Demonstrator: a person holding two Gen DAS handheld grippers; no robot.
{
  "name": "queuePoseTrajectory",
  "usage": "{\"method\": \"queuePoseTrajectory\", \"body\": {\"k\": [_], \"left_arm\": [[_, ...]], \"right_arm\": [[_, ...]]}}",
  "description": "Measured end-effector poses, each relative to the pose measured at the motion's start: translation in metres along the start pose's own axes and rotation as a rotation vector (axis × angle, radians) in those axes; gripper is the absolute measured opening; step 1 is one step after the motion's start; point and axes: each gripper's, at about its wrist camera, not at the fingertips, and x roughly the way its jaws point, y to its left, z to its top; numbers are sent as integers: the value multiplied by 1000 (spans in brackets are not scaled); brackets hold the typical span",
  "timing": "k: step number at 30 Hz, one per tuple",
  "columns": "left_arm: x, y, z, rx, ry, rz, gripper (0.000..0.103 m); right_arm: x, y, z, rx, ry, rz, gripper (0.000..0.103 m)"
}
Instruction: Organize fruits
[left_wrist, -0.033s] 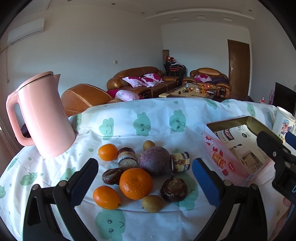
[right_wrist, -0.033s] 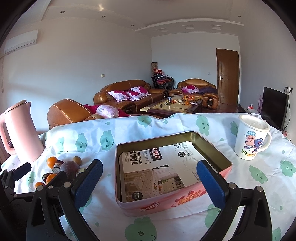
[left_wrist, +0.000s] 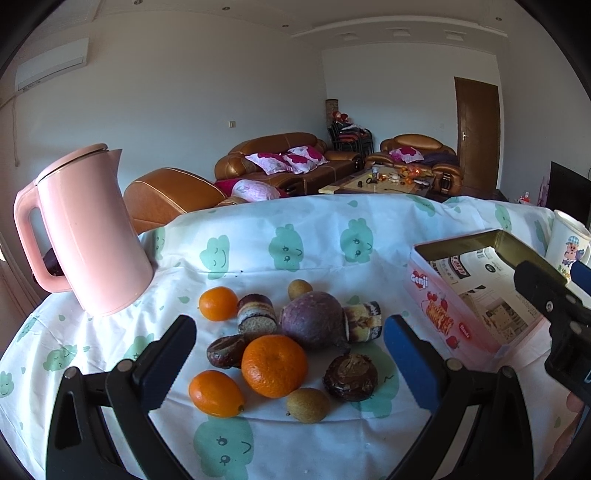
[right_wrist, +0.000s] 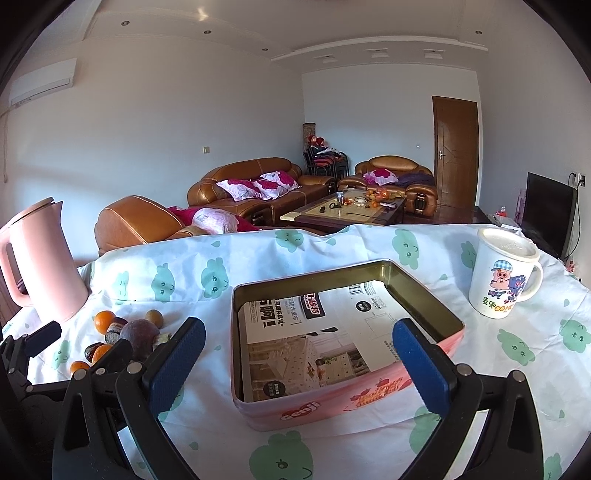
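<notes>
A heap of food lies on the tablecloth: a large orange (left_wrist: 274, 365), two smaller oranges (left_wrist: 218, 303) (left_wrist: 216, 393), a purple round fruit (left_wrist: 314, 319), two small brown fruits (left_wrist: 307, 404) (left_wrist: 300, 289), cake rolls (left_wrist: 256, 317) and a chocolate pastry (left_wrist: 351, 376). My left gripper (left_wrist: 288, 343) hovers open just before the heap, holding nothing. To the right stands a pink tin box (right_wrist: 347, 402) lined with printed paper. My right gripper (right_wrist: 299, 339) is open in front of the box and holds nothing.
A pink kettle (left_wrist: 88, 236) stands left of the heap. A white cartoon mug (right_wrist: 502, 273) sits right of the box. The table's far edge drops off toward brown sofas (right_wrist: 255, 184) and a coffee table behind.
</notes>
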Motion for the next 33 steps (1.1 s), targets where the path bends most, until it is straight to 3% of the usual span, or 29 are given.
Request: {"method": "queuePoseTrajectory", "body": {"k": [6, 12, 19, 23, 27, 33], "left_arm": [[2, 12, 0, 14, 14, 10, 103], [7, 36, 1, 21, 46, 30, 103], [17, 102, 5, -107, 114, 56, 103], [17, 131, 4, -140, 112, 82, 103], [20, 142, 1, -108, 132, 86, 103], [22, 132, -5, -30, 195, -42, 93]], "right_arm": [[-1, 0, -2, 3, 1, 0, 102], [-6, 4, -5, 9, 1, 70, 102], [-6, 35, -11, -61, 55, 200, 101], [5, 67, -19, -126, 162, 305, 77], [30, 93, -31, -174, 292, 326, 59], [54, 106, -38, -194, 403, 326, 55]]}}
